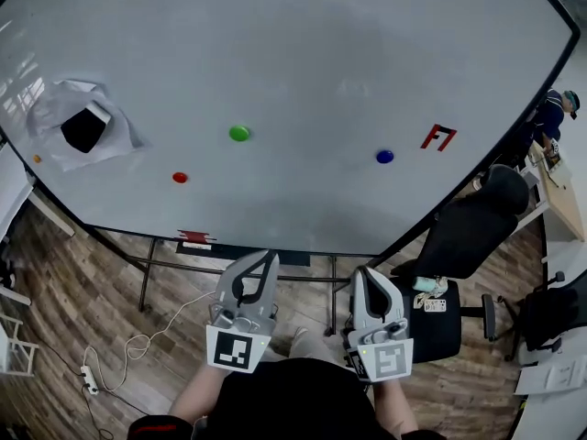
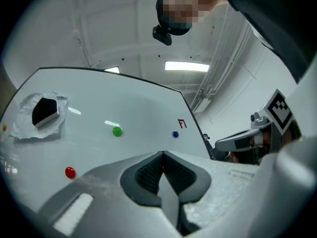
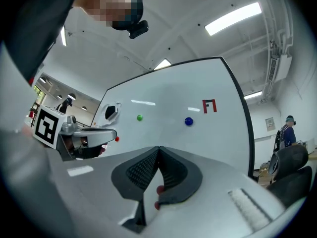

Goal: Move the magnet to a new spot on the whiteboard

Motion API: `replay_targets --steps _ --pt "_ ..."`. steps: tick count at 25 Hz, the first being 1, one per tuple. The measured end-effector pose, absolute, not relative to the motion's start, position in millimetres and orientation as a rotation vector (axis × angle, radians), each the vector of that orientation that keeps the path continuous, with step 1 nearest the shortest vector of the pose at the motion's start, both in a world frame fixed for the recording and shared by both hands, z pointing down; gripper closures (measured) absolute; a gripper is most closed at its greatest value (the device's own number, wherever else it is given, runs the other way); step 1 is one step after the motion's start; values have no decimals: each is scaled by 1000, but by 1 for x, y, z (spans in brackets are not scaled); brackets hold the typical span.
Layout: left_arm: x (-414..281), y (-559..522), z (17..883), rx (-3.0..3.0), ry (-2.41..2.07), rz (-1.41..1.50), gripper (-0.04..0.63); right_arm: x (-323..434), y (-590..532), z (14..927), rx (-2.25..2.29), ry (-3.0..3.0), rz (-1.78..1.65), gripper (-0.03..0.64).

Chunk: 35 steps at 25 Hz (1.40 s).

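Starting at the left gripper (image 1: 265,262), its jaws are seen pressed together on nothing, and the right gripper (image 1: 363,277) beside it is likewise closed and empty. Both are held below the whiteboard (image 1: 303,44) and well apart from it. Up and to the left of the left claw are found the red magnet (image 1: 180,178) and the green magnet (image 1: 239,133). The blue magnet (image 1: 384,156) is seen above the right claw, which is judged the nearer to it. No grip axis is set by these round magnets, and which one is meant cannot be told

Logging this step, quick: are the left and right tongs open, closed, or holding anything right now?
Left tongs: closed, holding nothing.
Right tongs: closed, holding nothing.
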State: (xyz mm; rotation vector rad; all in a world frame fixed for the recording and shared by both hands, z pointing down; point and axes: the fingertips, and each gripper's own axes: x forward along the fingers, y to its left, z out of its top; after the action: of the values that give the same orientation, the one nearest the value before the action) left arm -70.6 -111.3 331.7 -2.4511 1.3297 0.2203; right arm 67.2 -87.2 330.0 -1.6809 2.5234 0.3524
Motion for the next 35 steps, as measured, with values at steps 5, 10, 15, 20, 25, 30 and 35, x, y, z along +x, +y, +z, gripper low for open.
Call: replay_targets --steps 5,10,15,20,25,30,35 --pt "-59 -121 327 -2456 1310 238 594 75 -96 333 -1719 2540 358 615" --pt "-59 -133 322 -2439 1330 223 594 75 -110 325 -1713 2540 388 615" --pt "-65 -145 319 -2427 1354 223 594 74 -131 308 -1701 2514 446 615" --pt "-66 -158 319 -2433 1364 233 594 71 -146 293 -1703 2514 535 615" --pt "-64 -165 319 -2445 1344 242 594 74 -163 277 -1723 2476 584 615" --pt "-61 -173 319 -2453 1331 264 594 79 -174 268 -1741 2461 640 615" --pt "-55 -179 322 -2474 1315 284 594 85 -186 266 -1788 2476 675 614"
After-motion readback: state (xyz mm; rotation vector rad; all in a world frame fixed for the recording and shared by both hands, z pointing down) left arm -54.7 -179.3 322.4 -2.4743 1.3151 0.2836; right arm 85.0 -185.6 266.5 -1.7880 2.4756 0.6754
